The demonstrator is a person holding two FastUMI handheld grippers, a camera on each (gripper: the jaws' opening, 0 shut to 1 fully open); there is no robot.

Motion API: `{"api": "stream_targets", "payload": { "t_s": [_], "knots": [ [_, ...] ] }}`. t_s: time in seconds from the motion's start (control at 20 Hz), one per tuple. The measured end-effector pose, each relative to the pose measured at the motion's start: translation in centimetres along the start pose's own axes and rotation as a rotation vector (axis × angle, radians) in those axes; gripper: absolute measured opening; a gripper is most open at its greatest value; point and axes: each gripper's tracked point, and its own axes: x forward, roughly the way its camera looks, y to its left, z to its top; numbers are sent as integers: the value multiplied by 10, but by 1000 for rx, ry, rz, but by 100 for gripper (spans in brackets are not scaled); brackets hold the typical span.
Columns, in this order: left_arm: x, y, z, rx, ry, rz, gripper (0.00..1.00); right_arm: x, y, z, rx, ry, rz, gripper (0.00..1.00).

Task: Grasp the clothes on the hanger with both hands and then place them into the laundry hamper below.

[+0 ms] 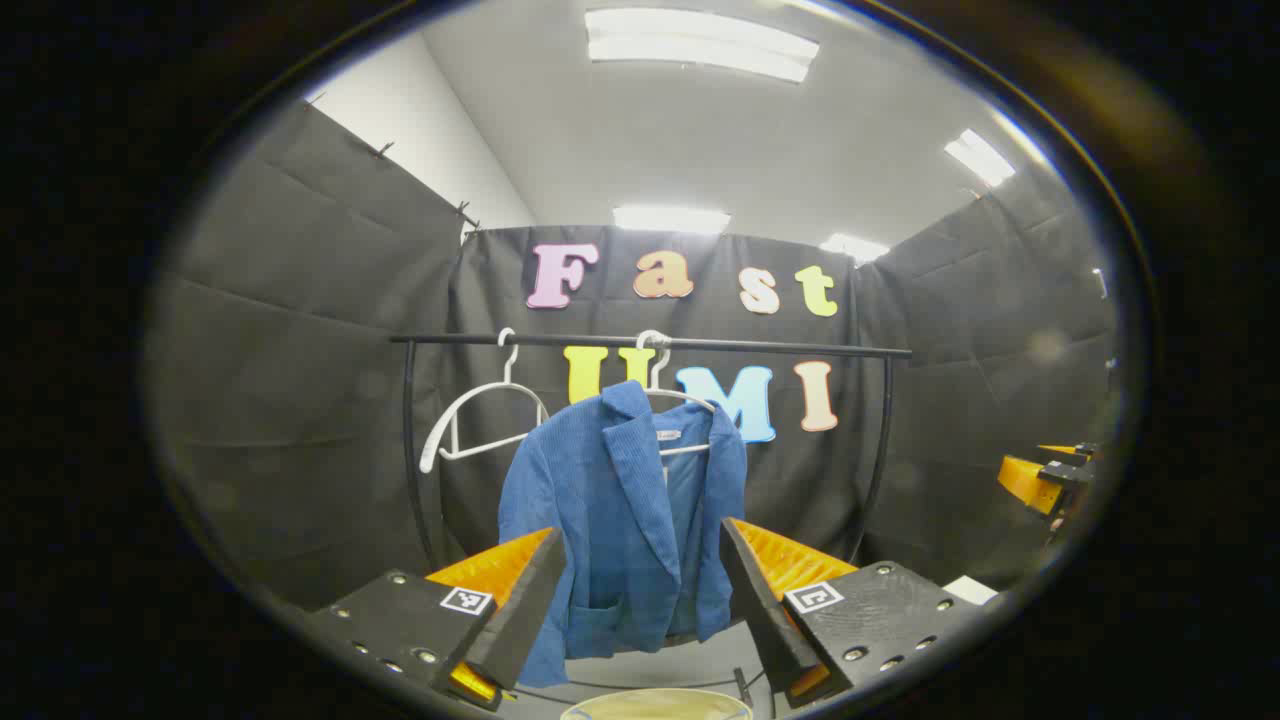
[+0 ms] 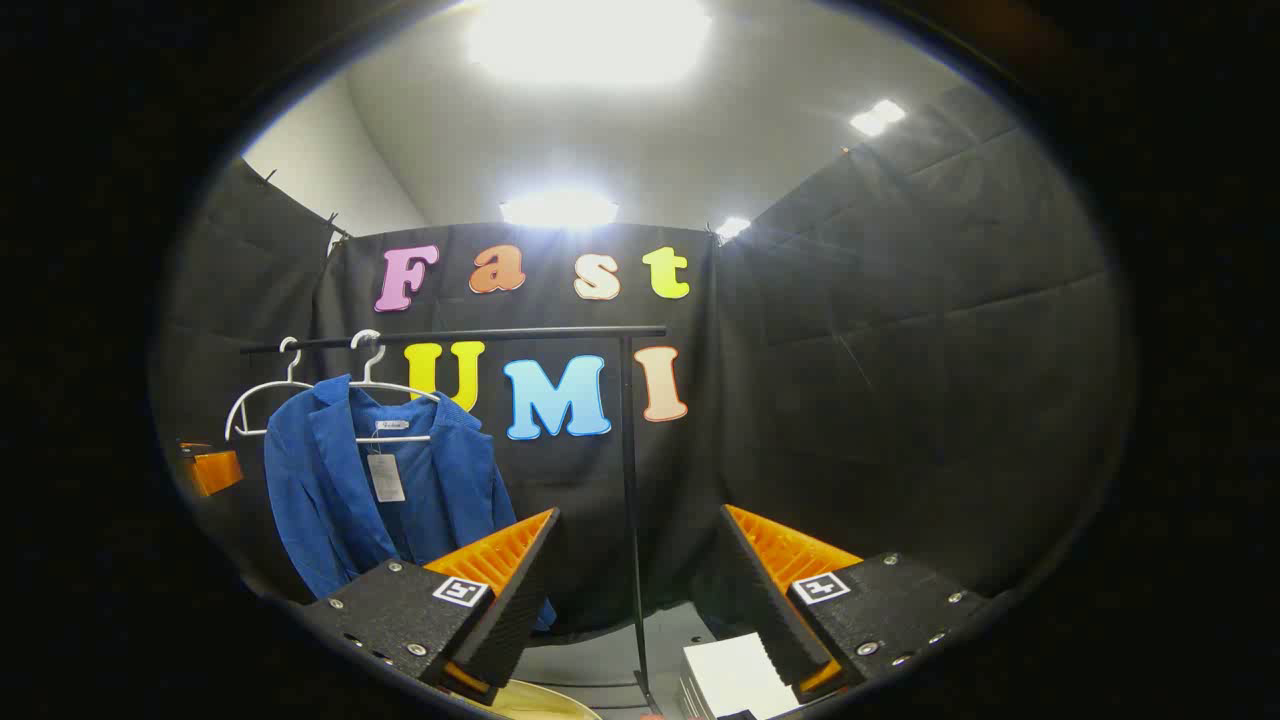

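Blue corduroy is what both grippers are after, and neither touches it yet. Nearest in the left gripper view, the left gripper (image 1: 640,600) stands wide apart with nothing held, the jacket (image 1: 625,520) framed in the gap but hanging beyond the fingertips. In the right gripper view the right gripper (image 2: 640,600) is likewise spread wide and empty, and it points at the rack's upright post (image 2: 630,500) with the jacket off to its left.

Below the fingers, a pale curved rim (image 1: 655,703) shows at the bottom edge, probably the hamper, though too little of it appears to be sure. A white block (image 2: 735,680) sits low beside the post.

Farther back, the jacket hangs on a white hanger (image 1: 680,400) hooked over the black rail (image 1: 650,343), with a bare hanger (image 1: 480,415) beside it on the same rail.

The likely trouble: the right gripper could strike the post as it swings toward the jacket. If only one side is pinched, the jacket may slide off lopsided or drag its hanger off the rail. A tug could also knock the bare hanger loose.
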Motion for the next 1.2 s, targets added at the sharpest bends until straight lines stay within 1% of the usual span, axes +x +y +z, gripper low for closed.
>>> {"api": "stream_targets", "payload": {
  "t_s": [0.25, 0.4, 0.75, 1.0, 1.2],
  "knots": [
    [-4, 2, -3, -11, -3, 11, 89, 0, 6, 3, -8, 3, 21, 94],
    [-6, 4, -1, 2, -9, 22, 89, -3, 6, 5, -1, 5, 27, 94],
    [-10, 3, -3, -2, -3, 28, 90, -2, 4, 5, 0, 20, 24, 94],
    [-1, 1, -5, -3, 12, 36, 89, 11, 7, -2, 7, 48, 35, 94],
    [9, -3, -11, -6, 29, 57, 89, 26, 7, -9, 5, 57, 50, 94]
  ]
}}
